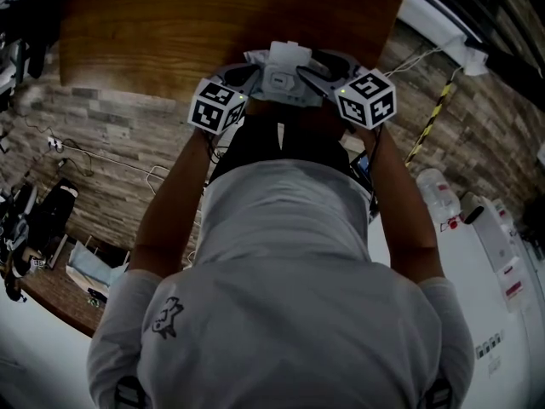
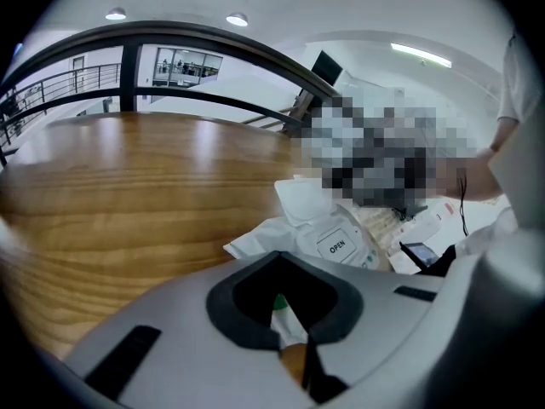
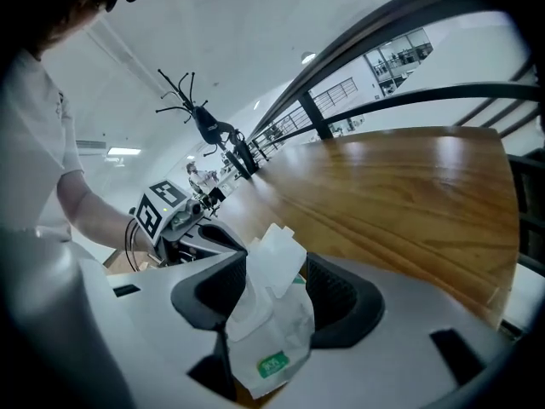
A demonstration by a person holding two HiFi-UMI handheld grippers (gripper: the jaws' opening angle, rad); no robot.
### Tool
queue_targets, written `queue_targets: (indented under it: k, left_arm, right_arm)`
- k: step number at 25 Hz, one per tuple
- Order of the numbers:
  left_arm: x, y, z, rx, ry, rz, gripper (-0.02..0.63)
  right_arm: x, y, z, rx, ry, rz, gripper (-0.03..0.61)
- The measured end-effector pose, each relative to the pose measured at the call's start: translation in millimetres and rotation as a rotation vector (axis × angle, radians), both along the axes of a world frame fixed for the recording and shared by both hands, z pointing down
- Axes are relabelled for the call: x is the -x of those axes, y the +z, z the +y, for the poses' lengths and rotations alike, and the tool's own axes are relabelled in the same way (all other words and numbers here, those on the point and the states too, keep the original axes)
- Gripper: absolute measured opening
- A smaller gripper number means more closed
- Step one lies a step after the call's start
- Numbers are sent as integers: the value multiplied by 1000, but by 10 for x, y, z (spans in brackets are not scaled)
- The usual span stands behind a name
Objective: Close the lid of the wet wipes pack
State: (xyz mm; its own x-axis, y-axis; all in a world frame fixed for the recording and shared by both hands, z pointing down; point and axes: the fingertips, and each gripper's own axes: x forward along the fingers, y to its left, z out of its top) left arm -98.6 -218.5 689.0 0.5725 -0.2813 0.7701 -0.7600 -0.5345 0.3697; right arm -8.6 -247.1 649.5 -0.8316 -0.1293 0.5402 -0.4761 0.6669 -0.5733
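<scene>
Here the left tool (image 2: 294, 341) and the right tool (image 3: 268, 309) both pinch the wet wipes pack (image 3: 271, 348) by the bench (image 2: 128, 194) edge. It looks soft and light; the raised lid (image 3: 277, 256) is the stiff part to push.

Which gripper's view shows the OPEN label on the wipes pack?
The left gripper: the OPEN label sits just past its fingers. The right gripper sees only the wet wipes pack end with a green sticker.

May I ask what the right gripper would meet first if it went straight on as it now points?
The wet wipes pack, which already sits between the jaws of the right gripper; there seems to be no free way ahead.
</scene>
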Motion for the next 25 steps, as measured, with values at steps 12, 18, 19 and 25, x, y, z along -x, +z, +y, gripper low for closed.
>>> queue_targets:
  k: [12,18,19,25]
  left_arm:
    - [11,0,32,4,15,3,9]
    - [25,-13,45,-7,32,0,9]
    - [27,-13,41,-8,35,-1,9]
    - [35,-31,60,-33,48,-10,9]
  right_arm:
    - [111,-123,289,-26,-23,21,206]
    - [251,-182,513,-28,-42,23,206]
    - [267,-186,535,-27,-43,25,206]
    - [354,-136,690,-25,-55,52,206]
